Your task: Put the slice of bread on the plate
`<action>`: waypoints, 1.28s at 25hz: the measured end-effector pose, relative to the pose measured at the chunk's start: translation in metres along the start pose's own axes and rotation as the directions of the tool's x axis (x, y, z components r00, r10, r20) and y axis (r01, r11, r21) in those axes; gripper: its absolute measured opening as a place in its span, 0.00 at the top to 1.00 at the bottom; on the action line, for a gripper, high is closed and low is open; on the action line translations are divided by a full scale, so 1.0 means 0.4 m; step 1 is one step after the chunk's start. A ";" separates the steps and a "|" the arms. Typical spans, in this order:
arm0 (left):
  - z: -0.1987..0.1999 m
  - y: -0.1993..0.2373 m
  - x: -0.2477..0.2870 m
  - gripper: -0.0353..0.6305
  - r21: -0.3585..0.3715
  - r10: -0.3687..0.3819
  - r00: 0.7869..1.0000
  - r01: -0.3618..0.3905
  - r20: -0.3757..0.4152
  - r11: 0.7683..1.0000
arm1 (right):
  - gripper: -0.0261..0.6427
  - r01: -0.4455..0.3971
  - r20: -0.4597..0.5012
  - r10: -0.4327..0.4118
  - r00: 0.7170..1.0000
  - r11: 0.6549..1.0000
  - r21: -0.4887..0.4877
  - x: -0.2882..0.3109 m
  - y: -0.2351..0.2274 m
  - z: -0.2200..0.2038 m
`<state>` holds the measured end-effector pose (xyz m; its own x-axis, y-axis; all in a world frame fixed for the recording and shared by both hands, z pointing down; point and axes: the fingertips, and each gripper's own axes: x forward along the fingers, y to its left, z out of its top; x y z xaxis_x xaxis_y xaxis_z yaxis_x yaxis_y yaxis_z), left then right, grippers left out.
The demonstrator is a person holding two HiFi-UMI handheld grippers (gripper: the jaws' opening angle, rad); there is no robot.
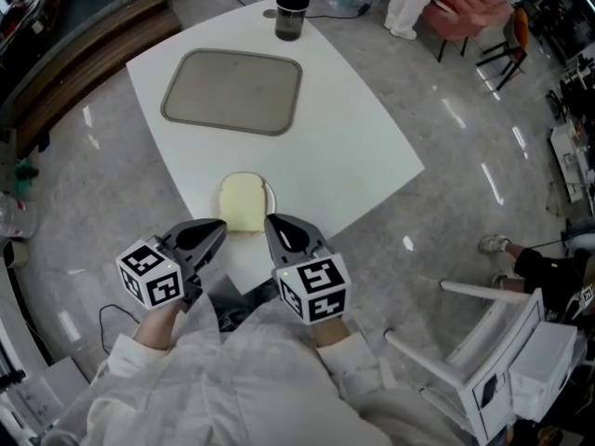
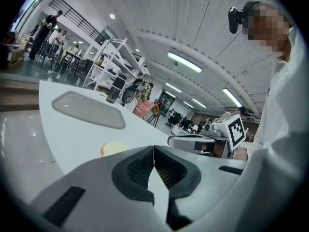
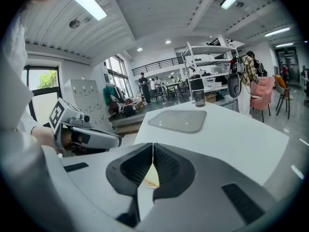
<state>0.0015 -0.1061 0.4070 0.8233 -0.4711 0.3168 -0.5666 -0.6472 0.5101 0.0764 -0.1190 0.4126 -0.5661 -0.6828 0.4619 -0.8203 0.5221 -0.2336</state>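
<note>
A pale yellow slice of bread (image 1: 244, 202) lies near the front edge of the white table (image 1: 353, 147). A thin white rim, seemingly a plate (image 1: 271, 195), shows at its right side. My left gripper (image 1: 220, 227) hovers just below and left of the slice, shut and holding nothing. My right gripper (image 1: 270, 221) sits just below and right of it, also shut and holding nothing. In the left gripper view the bread (image 2: 112, 149) peeks over the closed jaws of the left gripper (image 2: 154, 150). In the right gripper view the bread (image 3: 151, 178) shows through the gap below the touching tips of the right gripper (image 3: 153, 148).
A grey tray (image 1: 232, 91) lies on the far part of the table. Behind it, at the back edge, stands a black bottle (image 1: 292, 6). A white chair (image 1: 483, 351) is on the floor at the right. More chairs and shelves fill the room beyond.
</note>
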 end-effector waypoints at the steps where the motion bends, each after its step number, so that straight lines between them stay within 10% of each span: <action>1: -0.001 0.005 -0.004 0.93 -0.003 -0.001 1.000 0.001 -0.007 1.000 | 0.94 -0.001 -0.001 0.001 1.000 1.000 0.007 0.006 0.004 0.002; 13: -0.033 0.040 0.001 0.93 -0.141 -0.057 0.998 0.053 -0.019 0.989 | 0.94 0.016 -0.050 -0.013 0.999 0.999 0.041 0.051 0.012 -0.015; 32: -0.111 0.151 -0.006 0.93 -0.232 0.068 0.996 -0.081 -0.065 0.969 | 0.94 0.039 -0.093 -0.026 0.995 0.989 0.143 0.086 -0.022 -0.098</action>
<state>-0.0331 -0.1174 0.4725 0.7835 -0.4742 0.4016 -0.6078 -0.4503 0.6541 0.0672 -0.1272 0.4641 -0.5349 -0.6455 0.5452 -0.8449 0.4169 -0.3352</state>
